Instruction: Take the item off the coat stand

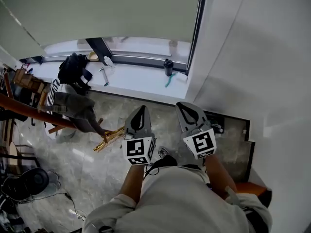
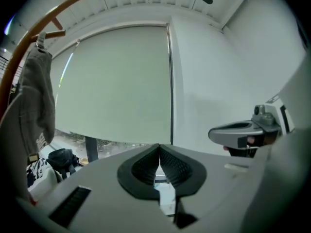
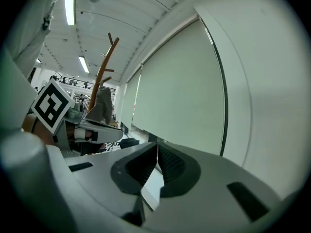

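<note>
The wooden coat stand [image 1: 22, 109] leans in from the left of the head view, with its brass-coloured feet [image 1: 109, 139] on the marble floor. A grey garment [image 1: 73, 107] hangs on it. Both grippers are held in front of me, well to the right of the stand and apart from it. My left gripper [image 1: 142, 108] is shut with nothing in it, and so is my right gripper [image 1: 182, 105]. In the left gripper view the stand [image 2: 26, 40] and the garment [image 2: 41, 96] show at far left, beyond my shut left gripper [image 2: 159, 147]. The right gripper view has the stand [image 3: 103, 64] and the garment [image 3: 102, 106] far off, past my shut right gripper [image 3: 157, 143].
A white windowsill [image 1: 141, 81] runs along the back with a black bag [image 1: 73, 68], a white bottle [image 1: 108, 61] and a black cup [image 1: 168, 67] on it. A white wall [image 1: 262, 57] stands close on the right. A black fan [image 1: 29, 181] and cables lie on the floor at lower left.
</note>
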Available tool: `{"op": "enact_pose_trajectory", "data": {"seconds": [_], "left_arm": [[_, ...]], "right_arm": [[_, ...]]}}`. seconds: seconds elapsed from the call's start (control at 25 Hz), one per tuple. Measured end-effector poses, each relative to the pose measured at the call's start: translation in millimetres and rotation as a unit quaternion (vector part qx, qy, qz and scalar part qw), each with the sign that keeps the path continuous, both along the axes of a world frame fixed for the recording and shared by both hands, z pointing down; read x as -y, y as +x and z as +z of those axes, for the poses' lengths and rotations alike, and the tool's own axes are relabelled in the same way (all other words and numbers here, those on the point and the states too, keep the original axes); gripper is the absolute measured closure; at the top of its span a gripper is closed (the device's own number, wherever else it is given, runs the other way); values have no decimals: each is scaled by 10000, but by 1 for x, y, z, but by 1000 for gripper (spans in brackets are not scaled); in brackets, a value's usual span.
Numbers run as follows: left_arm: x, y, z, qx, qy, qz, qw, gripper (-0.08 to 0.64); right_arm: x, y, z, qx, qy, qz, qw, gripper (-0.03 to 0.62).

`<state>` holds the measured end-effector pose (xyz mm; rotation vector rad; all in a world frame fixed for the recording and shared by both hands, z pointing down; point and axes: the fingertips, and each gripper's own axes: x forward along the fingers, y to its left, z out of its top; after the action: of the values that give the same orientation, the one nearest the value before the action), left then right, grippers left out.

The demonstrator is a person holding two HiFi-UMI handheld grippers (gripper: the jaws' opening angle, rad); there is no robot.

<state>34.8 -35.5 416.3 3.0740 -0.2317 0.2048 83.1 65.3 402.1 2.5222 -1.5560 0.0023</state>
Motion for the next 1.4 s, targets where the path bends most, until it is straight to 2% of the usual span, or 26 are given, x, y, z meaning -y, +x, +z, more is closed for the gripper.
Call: {"op": "enact_pose_trajectory", "data": {"seconds": [0.28, 0.68, 0.92, 1.24, 1.4], "left_arm": [[26, 46, 9, 49, -87, 342, 9994, 548], [54, 79, 40, 218, -307, 202, 9991, 548], [76, 95, 43, 272, -263, -57, 9993, 548], [97, 147, 37, 269, -250, -490, 9981, 548], [115, 163, 31, 239, -237, -864, 9957, 548]], "right_arm": [[26, 40, 15, 276, 27, 330, 9991, 586], [47, 75, 35, 325, -185, 226, 9990, 586], [82, 102, 40, 367, -138, -116, 9992, 586], [115, 156, 34, 367, -193, -705, 9966, 586], [141, 179, 24, 324, -142, -1106, 9932, 586]]}}
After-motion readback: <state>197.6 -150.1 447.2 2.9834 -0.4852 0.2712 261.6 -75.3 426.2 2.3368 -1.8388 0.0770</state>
